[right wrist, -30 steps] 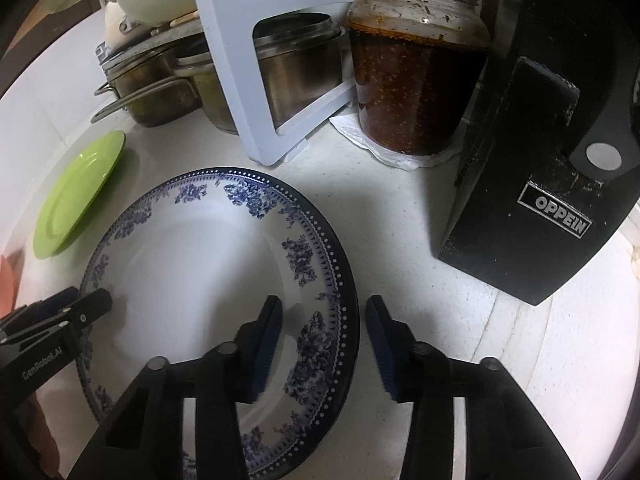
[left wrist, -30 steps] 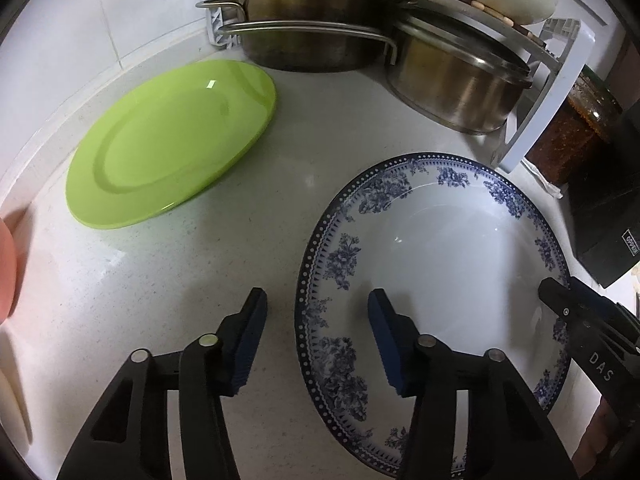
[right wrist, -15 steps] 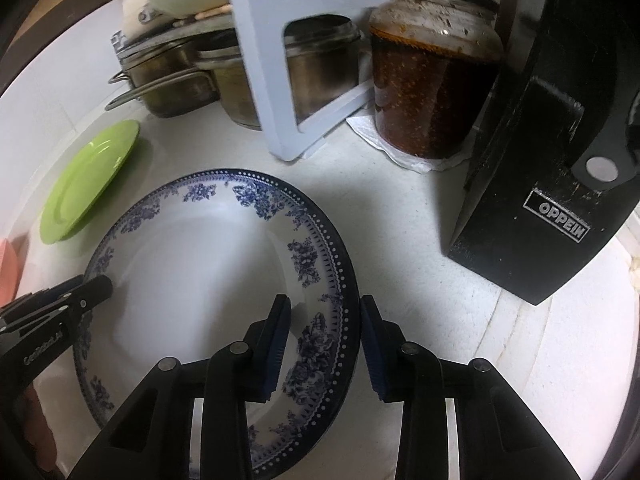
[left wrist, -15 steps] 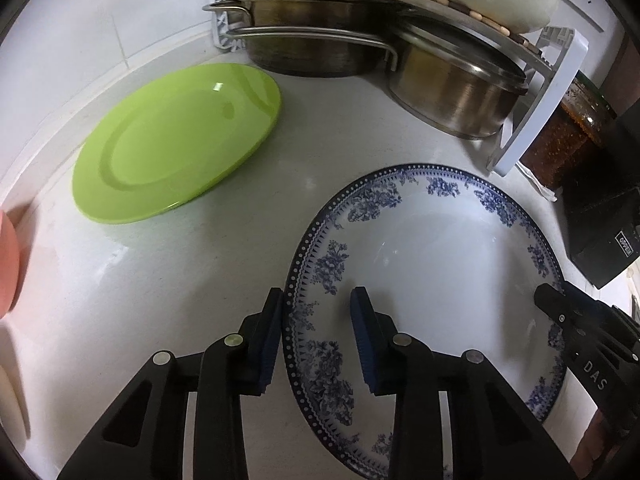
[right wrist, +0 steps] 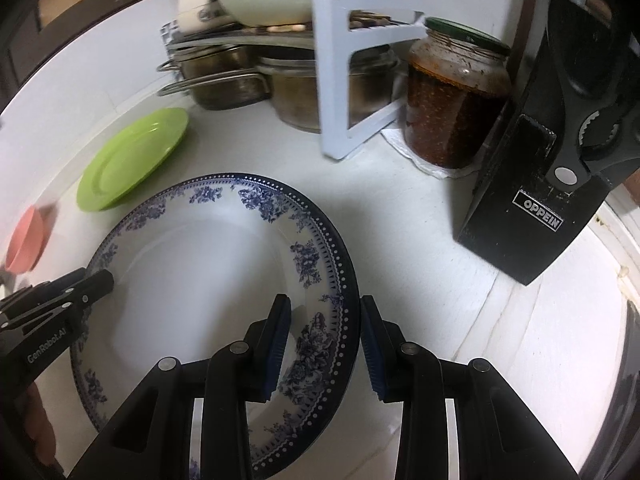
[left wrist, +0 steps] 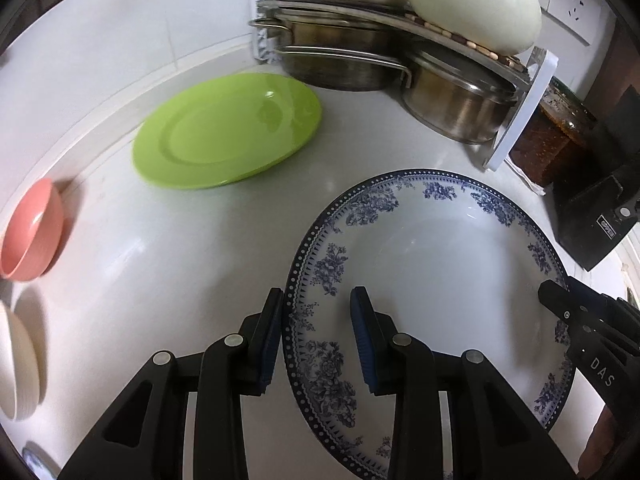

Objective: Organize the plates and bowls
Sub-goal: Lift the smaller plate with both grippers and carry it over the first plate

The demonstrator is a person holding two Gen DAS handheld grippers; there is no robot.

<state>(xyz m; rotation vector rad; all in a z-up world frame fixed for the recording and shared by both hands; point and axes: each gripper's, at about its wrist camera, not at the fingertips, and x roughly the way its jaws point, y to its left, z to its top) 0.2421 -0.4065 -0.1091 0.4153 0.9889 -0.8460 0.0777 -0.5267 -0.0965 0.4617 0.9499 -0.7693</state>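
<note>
Both grippers straddle opposite rims of the blue-patterned plate (left wrist: pixel 440 280): left gripper (left wrist: pixel 316 340) and right gripper (right wrist: pixel 324 344), jaws apart around the edge, not clamped. Ahead of the left jaws lies a green plate (left wrist: pixel 228 132).

In the left wrist view, the patterned plate (left wrist: pixel 440 280) fills the lower right on the countertop (left wrist: pixel 192 264). A smaller plate (left wrist: pixel 228 130) lies upper left of it. Two bowls (left wrist: pixel 30 230) (left wrist: pixel 16 360) sit at the left edge. Pots (left wrist: pixel 452 96) stand under a rack (left wrist: pixel 516 120) along the top, a jar (left wrist: pixel 548 144) to their right.
</note>
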